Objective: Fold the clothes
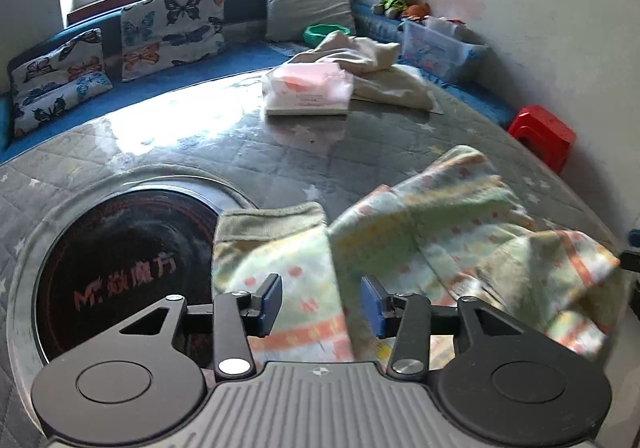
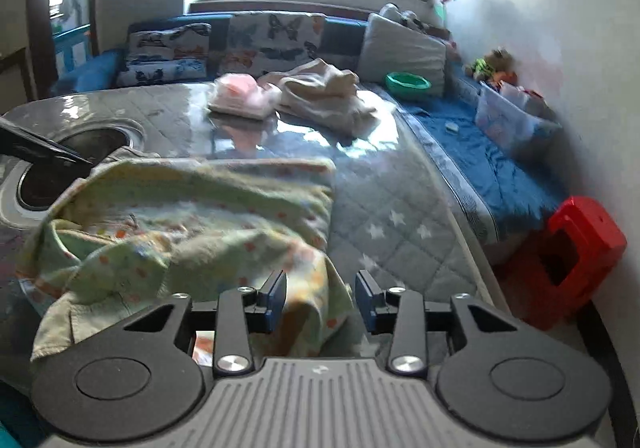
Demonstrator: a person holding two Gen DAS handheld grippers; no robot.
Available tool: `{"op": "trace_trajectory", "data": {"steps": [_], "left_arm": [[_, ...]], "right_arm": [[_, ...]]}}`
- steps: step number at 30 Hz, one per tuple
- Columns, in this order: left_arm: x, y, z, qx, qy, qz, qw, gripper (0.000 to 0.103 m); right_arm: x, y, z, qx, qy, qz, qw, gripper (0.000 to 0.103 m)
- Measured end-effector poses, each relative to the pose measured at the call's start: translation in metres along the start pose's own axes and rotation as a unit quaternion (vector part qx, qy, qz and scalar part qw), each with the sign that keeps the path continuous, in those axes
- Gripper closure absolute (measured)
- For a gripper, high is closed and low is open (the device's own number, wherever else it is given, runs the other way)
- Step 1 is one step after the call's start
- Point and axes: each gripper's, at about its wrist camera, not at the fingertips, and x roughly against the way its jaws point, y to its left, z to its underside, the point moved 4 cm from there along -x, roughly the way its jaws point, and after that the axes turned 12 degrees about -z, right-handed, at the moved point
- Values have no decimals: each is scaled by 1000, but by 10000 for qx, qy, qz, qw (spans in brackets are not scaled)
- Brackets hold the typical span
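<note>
A pale green patterned garment (image 1: 420, 248) with orange marks lies crumpled on the grey quilted table cover (image 1: 240, 151). It also shows in the right wrist view (image 2: 192, 219). My left gripper (image 1: 320, 306) is open, its blue pads either side of the cloth's near left part. My right gripper (image 2: 320, 302) is open over the garment's near right corner, with cloth between the jaws. A cream garment (image 1: 376, 63) lies heaped at the table's far side, also in the right wrist view (image 2: 328, 95).
A pink and white packet (image 1: 308, 87) lies beside the cream garment. A round black heater plate (image 1: 120, 268) is set in the table at left. A blue bench with butterfly cushions (image 1: 172, 27) runs behind. A red stool (image 2: 576, 260) stands at right by the wall.
</note>
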Motion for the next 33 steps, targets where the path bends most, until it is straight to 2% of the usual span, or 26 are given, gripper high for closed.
{"op": "trace_trajectory", "data": {"steps": [4, 6, 7, 8, 9, 11, 15, 18, 22, 25, 29, 32, 33], "left_arm": [[-23, -4, -4, 23, 155, -45, 9999, 56], [-31, -6, -5, -32, 151, -116, 9998, 60], [-34, -7, -4, -61, 150, -130, 9998, 67], [-36, -8, -3, -87, 160, -113, 9998, 85], [-36, -6, -3, -88, 155, -66, 9998, 92], [-33, -3, -2, -53, 104, 43, 9999, 100], [-6, 5, -2, -53, -191, 446, 9988, 101], [23, 7, 5, -111, -352, 1042, 9939, 101], [51, -9, 23, -601, -347, 1881, 9797, 101], [55, -21, 38, -868, -100, 2356, 9679, 99], [45, -32, 41, -994, 122, 2434, 9647, 96], [40, -28, 31, -869, 59, 2407, 9667, 86], [41, -24, 28, -841, -25, 2387, 9674, 78]], "right_arm": [[-17, 3, -17, 63, -66, -106, 9999, 58], [-30, 5, -23, 89, -47, -161, 9998, 58], [-37, 6, -26, 108, -29, -195, 9997, 58], [-43, 6, -28, 130, -13, -221, 9997, 58], [-48, 7, -30, 158, 0, -234, 9996, 58], [-60, 8, -36, 223, 26, -253, 9994, 58], [-82, 6, -46, 270, 74, -269, 9992, 58], [-95, 0, -54, 243, 79, -280, 9993, 58], [-110, -9, -66, 175, 66, -301, 9994, 57], [-121, -14, -78, 181, 87, -326, 9993, 56], [-140, -18, -94, 177, 119, -407, 9989, 55], [-153, -16, -103, 159, 145, -581, 9981, 55], [-157, -11, -105, 193, 160, -687, 9973, 55]]}}
